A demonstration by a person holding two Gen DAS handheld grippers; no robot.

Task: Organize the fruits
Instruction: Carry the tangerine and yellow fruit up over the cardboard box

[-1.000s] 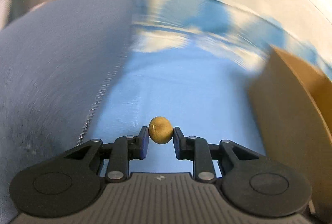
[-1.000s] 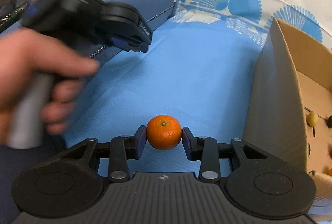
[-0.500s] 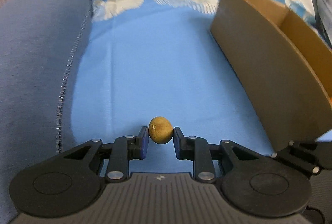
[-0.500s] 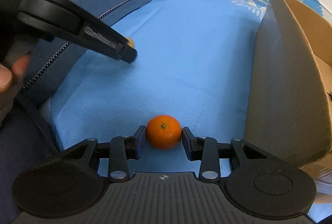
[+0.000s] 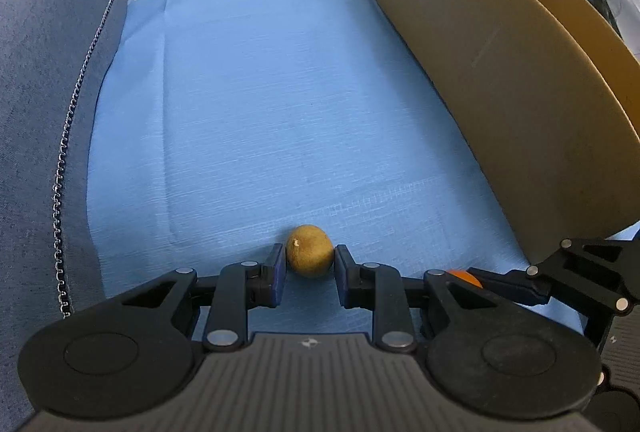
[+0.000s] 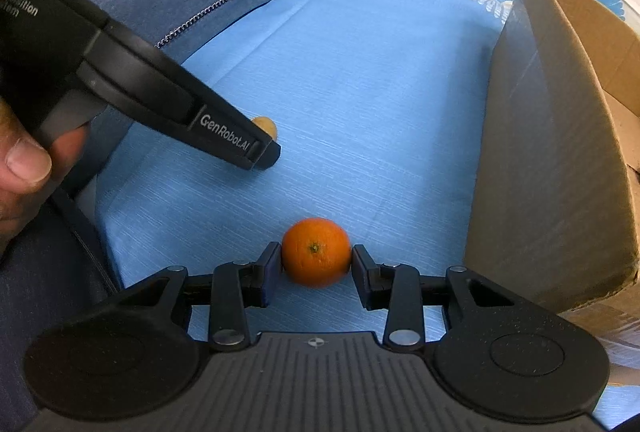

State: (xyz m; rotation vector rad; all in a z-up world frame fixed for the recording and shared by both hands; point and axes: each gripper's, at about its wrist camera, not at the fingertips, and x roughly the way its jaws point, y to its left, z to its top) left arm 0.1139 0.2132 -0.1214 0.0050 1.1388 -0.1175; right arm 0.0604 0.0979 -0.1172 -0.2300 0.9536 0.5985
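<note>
Low over blue cloth (image 5: 256, 136): left gripper (image 5: 309, 268) jaws hold longan (image 5: 309, 250), right gripper (image 6: 316, 264) tangerine (image 6: 316, 252).

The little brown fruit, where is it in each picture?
Left wrist view: the little brown fruit sits low in the middle, pinched by the left tool.
Right wrist view: only a bit of it peeks out mid-left, behind that tool's tip.
Shared landmark: the cardboard box, on the right in both.

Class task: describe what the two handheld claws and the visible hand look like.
Both the left claw and the right claw are matte black with ribbed grey bases, silver rivets, round side discs and dark blue finger pads. The left claw's side reads "GenRobot.AI" in white. The hand is bare; no sleeve is visible.
</note>
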